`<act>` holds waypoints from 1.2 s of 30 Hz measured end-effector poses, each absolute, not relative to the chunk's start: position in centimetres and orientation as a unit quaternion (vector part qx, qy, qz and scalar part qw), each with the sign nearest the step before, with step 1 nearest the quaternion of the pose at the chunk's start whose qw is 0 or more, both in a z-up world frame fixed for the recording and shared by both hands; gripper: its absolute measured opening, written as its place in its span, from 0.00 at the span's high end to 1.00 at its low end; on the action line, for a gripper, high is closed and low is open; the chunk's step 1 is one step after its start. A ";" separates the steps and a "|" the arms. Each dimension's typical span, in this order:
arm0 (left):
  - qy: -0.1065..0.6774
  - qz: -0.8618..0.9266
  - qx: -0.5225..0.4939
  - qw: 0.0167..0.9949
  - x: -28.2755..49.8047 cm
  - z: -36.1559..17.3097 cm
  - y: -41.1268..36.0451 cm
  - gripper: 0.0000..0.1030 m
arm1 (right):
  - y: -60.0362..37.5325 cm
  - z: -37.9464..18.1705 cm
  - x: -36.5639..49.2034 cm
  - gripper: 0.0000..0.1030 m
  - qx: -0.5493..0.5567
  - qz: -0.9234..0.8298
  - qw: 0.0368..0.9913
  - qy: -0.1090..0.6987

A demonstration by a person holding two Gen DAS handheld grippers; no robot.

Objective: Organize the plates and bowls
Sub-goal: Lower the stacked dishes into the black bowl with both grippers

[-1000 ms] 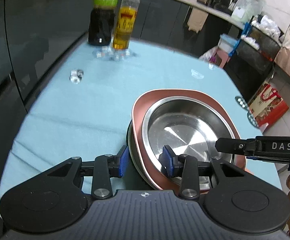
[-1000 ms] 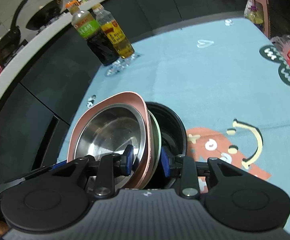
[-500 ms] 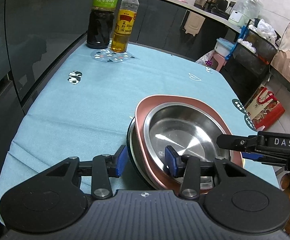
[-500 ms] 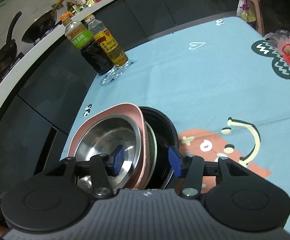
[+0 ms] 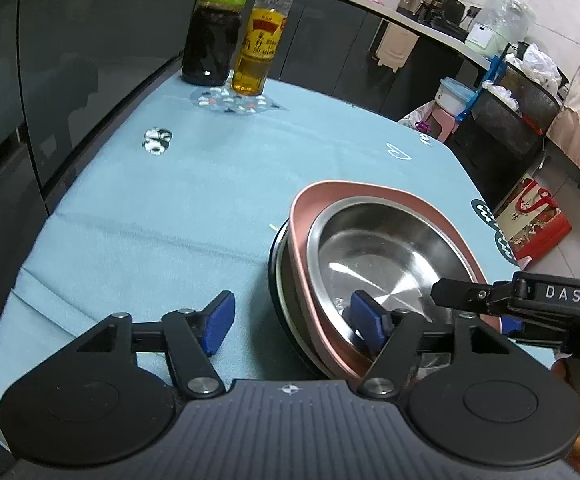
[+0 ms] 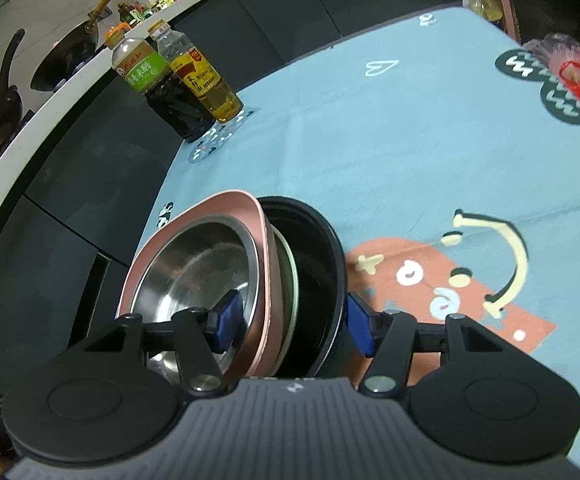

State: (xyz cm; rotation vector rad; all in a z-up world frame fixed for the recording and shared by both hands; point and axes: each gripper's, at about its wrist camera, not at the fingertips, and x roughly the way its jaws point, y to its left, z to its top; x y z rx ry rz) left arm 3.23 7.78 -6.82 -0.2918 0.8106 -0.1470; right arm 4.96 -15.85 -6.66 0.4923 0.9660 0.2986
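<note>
A nested stack is sitting on the counter (image 5: 138,216), which is covered by a light blue printed cloth: a steel bowl (image 5: 386,252) is lying inside a pink rounded-square plate (image 6: 264,240), which is resting on what seems to be a pale green plate (image 6: 290,276) inside a black bowl (image 6: 318,256). The upper pieces are tilting, mouths facing the left claw (image 5: 294,320). Both claws are opening, their blue pads straddling the stack's rims without pressing; the right claw (image 6: 290,320) is spanning the pink plate and black bowl. Its body reads "DAS". Behind, a dark sauce bottle (image 5: 214,28) with a green label and a yellow oil bottle (image 5: 260,44) are standing upright, lettering unreadable.
</note>
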 end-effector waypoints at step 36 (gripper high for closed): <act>0.385 -0.136 -0.208 0.889 4.2 -8.1 8.6 0.53 | -14.7 -7.3 5.2 0.54 0.204 0.154 0.854 0.452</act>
